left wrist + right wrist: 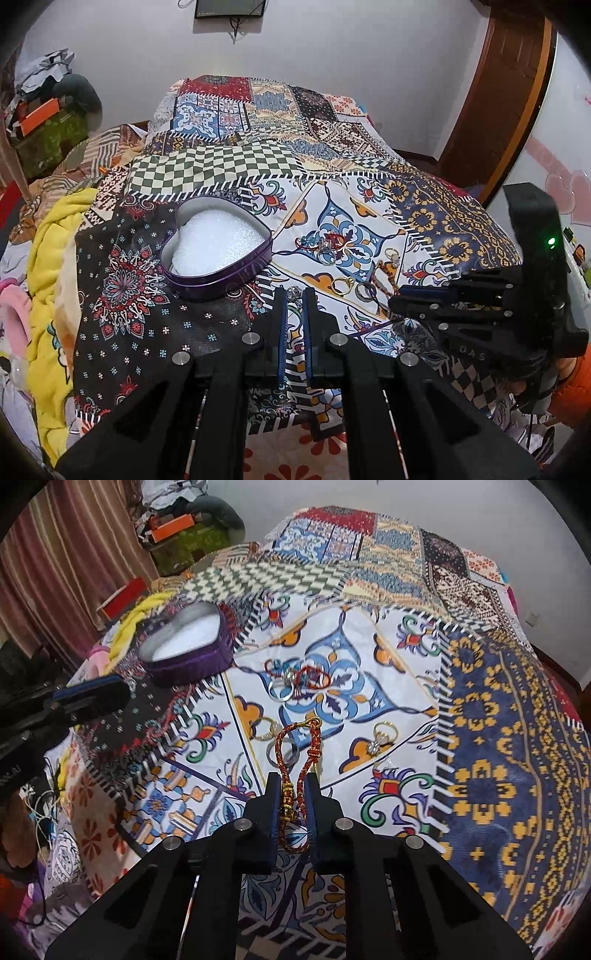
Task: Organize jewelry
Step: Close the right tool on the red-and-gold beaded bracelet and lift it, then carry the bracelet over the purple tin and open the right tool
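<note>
Jaws of right gripper (291,786) narrowed on a red-and-gold cord bracelet (295,753) — cord threaded between them, far loop lying on the patchwork bedspread (480,709) just ahead. Jaws of left gripper (294,295) nearly shut, a small silver ring (293,292) pinched at their tips, judging by the glint there. Ahead and left of those jaws: heart-shaped tin (218,247), white foam lining bare — nothing stowed yet. Ahead and right of them, loose on the cloth: gold ring (341,285), dark band (365,290), stone ring (392,254), tangle of bangle and red thread (325,245). Barely begun, by the look of it; almost everything left to stow.
</note>
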`<state>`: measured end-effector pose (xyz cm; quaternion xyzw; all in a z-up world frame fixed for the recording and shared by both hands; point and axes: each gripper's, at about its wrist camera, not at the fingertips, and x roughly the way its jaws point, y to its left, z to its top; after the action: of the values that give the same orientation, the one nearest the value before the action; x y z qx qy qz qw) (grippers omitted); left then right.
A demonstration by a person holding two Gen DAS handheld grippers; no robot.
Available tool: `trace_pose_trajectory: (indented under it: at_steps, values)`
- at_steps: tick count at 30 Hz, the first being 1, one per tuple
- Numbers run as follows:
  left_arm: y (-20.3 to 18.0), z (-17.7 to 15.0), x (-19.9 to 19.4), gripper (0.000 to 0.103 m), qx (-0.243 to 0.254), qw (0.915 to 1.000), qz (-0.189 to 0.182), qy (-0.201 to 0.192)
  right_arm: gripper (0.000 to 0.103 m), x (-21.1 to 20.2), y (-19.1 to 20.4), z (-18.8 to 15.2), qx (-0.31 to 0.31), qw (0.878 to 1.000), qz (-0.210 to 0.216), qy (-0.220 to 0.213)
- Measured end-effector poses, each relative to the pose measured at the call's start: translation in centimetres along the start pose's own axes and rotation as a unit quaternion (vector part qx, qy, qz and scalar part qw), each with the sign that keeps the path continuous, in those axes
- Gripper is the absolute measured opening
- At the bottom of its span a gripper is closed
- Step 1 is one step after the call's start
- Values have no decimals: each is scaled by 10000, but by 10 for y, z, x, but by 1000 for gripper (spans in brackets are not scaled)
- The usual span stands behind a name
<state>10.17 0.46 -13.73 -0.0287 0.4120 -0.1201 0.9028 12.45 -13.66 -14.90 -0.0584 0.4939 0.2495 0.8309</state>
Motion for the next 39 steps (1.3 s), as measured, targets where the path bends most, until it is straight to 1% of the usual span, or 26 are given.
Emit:
trace_pose_trajectory:
  at_steps: [5, 10, 16, 23, 28, 32, 36, 39]
  values:
    - [-4, 2, -9, 6, 42, 9999, 59, -103, 11, -14, 5, 10, -31, 9996, -42, -263]
    - [0, 9, -22, 6, 20, 9994, 161, -301, 11, -31, 12, 27, -101, 9981, -76, -599]
    - [13, 23, -36, 6, -91, 9977, 335, -588, 11, -48, 24, 53, -212, 9947, 8, -1009]
    - [32, 40, -52, 6, -229, 9941, 511, -928, 11, -52, 38, 78, -271, 9913, 160, -1275]
    - [45, 51, -58, 6, -282, 9912, 662, -1109, 11, -47, 48, 91, -371, 9900, 249, -1341]
    - [56, 58, -59, 6, -331, 9894, 754, -1197, 11, -37, 59, 100, -485, 9898, 316, -1302]
    - [63, 61, -52, 6, -370, 9890, 788, -1195, 11, -19, 66, 106, -548, 9910, 413, -1146]
    - [68, 62, -43, 6, -390, 9899, 772, -1121, 11, -6, 71, 108, -608, 9920, 436, -1022]
